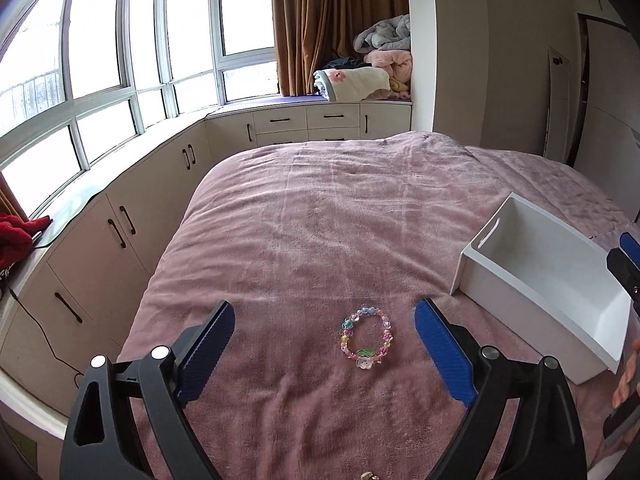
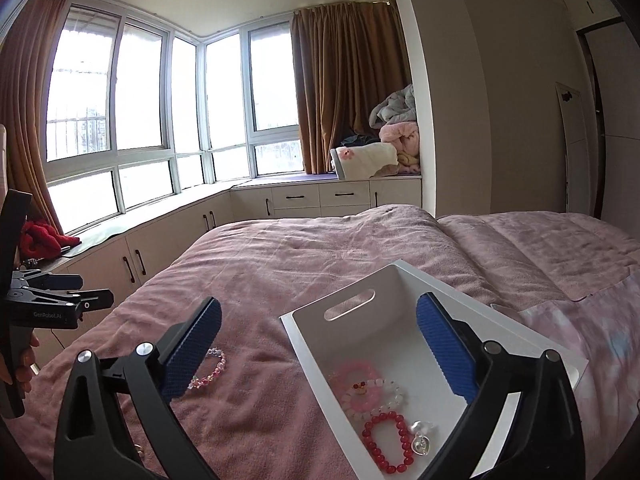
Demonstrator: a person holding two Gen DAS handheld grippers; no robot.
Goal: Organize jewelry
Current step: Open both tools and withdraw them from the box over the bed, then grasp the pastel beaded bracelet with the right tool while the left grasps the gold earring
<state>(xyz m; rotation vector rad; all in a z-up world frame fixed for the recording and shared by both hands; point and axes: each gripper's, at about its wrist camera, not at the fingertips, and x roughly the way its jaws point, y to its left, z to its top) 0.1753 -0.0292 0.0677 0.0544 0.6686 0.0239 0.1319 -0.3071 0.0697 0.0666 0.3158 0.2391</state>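
Both grippers agape (empty) | beaded bracelet [image 1: 363, 339] ring-shaped | fuzzy pink blanket [image 1: 320, 220]

Right gripper [image 2: 318, 344] wide open over the white box [image 2: 384, 280], nothing gripped. Red bead bracelet [image 2: 387, 441] and pink one [image 2: 357, 376] below it inside; another bracelet [image 2: 210, 370] under its left finger.

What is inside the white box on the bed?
The white box holds a red bead bracelet, pink bracelet, white bracelet and silver piece. The hand-held gripper covers its near corner.
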